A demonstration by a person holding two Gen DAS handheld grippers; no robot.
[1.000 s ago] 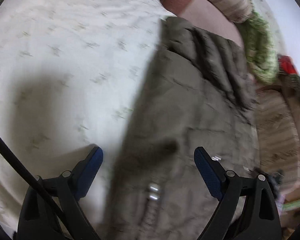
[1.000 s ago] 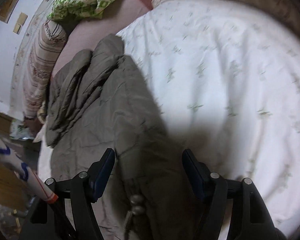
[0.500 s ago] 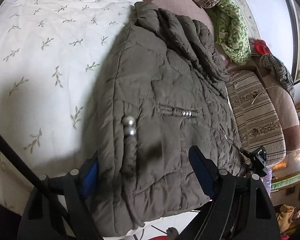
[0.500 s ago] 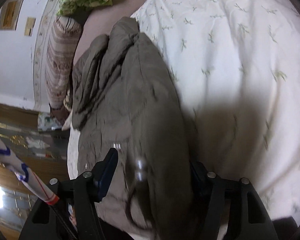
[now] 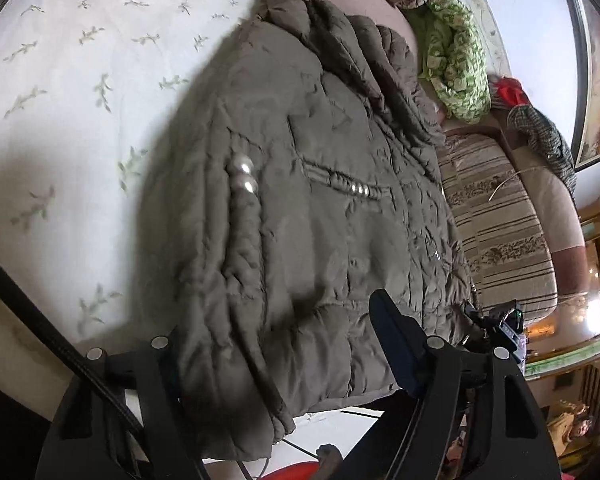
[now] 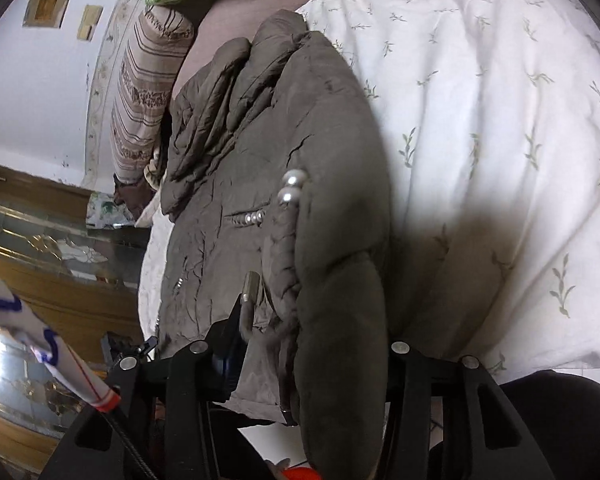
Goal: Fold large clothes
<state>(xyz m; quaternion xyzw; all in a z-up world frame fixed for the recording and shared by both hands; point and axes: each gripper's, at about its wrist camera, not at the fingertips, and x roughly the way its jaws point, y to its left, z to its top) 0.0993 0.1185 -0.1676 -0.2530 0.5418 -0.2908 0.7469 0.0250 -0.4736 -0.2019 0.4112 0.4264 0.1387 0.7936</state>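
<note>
On the bed [image 5: 80, 92], under a white leaf-print cover, the coat [image 5: 308, 184] lies lengthwise with its collar toward the far pillows [image 6: 140, 92] and its hem hanging over the near edge; that overhang appears to be what gives both tools an edge to take. One long side of the coat is already turned in on itself, forming a thick padded roll, so the fold seems to be under way rather than finished. The left gripper [image 5: 284, 354] straddles the hem, its fingers set wide with the padded fabric bulging between them; only the right-hand pad shows, and whether it is pressing the cloth cannot be told. The right gripper [image 6: 312, 354] sits astride the rolled edge, the bulk of the coat filling the gap and hiding one finger entirely; its hold likewise cannot be judged. Two pearl beads [image 6: 290, 188] on a braided cord lie just ahead of it, and could snag if dragged.
</note>
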